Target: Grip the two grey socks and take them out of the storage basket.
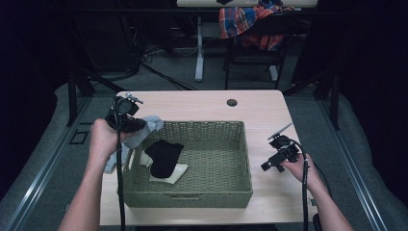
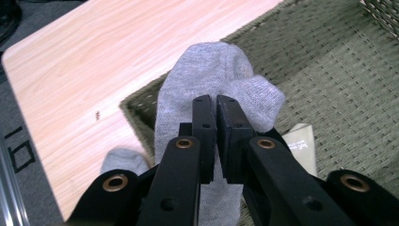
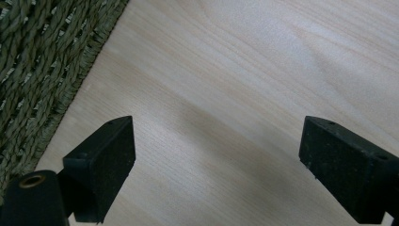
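Dark floor and black curtains ring a pale wood-grain table (image 1: 269,115), with a plaid cloth (image 1: 245,21) draped over a chair at the back of the room. On the table stands a woven olive basket (image 1: 240,187), nearer the front edge than the far one, its left wall close to the table's left edge.

At the basket's far left corner the left gripper (image 2: 216,106) has its fingers (image 2: 203,127) pinched nearly together on a grey sock (image 2: 207,70). The sock's toe rises above the fingers while the rest hangs down past the basket's left rim, outside it. The right gripper (image 1: 274,161) hovers over bare table beside the basket's right wall, its fingers (image 3: 101,162) spread wide with nothing between them.

The sock looks light, soft and limp; it will likely sag and fold wherever it is unsupported, so a pinch through a doubled fold, as now, should hold it well. It seems neither slippery nor fragile.

Inside the basket, toward the left wall, a black sock (image 1: 163,156) lies over a cream piece (image 1: 174,174), perhaps card or cloth. The left gripper view shows a corner of that cream piece with small dark print, too small to read. On the floor at the table's left edge are bold dark marks like digits, not readable with certainty.
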The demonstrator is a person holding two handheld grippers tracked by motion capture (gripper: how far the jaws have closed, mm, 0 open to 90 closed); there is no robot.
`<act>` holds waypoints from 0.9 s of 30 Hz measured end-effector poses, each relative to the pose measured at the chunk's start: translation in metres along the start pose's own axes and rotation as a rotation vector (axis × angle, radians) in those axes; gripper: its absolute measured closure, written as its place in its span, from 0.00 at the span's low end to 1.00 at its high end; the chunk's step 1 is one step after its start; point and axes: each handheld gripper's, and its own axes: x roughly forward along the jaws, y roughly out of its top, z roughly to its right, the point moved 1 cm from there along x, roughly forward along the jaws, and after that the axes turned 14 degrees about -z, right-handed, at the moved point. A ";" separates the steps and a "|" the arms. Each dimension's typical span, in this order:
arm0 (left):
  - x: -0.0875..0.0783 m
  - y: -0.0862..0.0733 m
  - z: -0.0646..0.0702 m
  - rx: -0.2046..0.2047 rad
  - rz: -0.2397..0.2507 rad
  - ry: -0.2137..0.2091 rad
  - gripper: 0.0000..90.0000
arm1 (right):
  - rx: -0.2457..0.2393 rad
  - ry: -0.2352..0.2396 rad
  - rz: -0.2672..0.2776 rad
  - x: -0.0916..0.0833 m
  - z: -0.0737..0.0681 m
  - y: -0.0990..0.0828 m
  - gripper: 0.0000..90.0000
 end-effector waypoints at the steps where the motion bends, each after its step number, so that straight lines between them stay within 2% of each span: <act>1: -0.003 -0.002 -0.006 -0.016 0.003 0.005 0.96 | -0.016 -0.015 -0.026 -0.002 0.001 0.000 0.12; 2: -0.005 -0.004 -0.009 -0.026 0.006 0.011 0.96 | 0.031 0.009 0.041 0.003 -0.002 -0.001 0.12; 3: -0.006 -0.006 -0.013 -0.034 0.004 0.015 0.96 | 0.013 0.001 0.016 0.001 0.000 0.000 0.12; 7: -0.009 -0.014 -0.030 -0.072 0.006 0.031 0.96 | -0.013 -0.005 -0.017 -0.001 0.001 0.000 0.12; 8: -0.009 -0.014 -0.030 -0.072 0.006 0.031 0.96 | -0.014 -0.006 -0.018 -0.001 0.001 0.000 0.12; 15: -0.009 -0.033 -0.057 -0.147 -0.014 0.053 0.96 | 0.010 -0.006 0.008 0.001 -0.001 0.000 0.12; 18: -0.007 -0.038 -0.065 -0.172 -0.031 0.070 0.96 | -0.016 -0.003 -0.021 -0.001 0.000 0.001 0.12; 21: -0.005 -0.043 -0.072 -0.193 -0.041 0.080 0.96 | -0.011 -0.005 -0.022 0.000 0.000 0.001 0.12; 25: 0.006 -0.051 -0.082 -0.221 -0.063 0.069 0.96 | -0.011 -0.004 -0.019 0.000 0.000 0.001 0.12; 27: 0.009 -0.052 -0.084 -0.221 -0.070 0.066 0.96 | -0.010 0.000 -0.014 0.000 0.000 0.001 0.12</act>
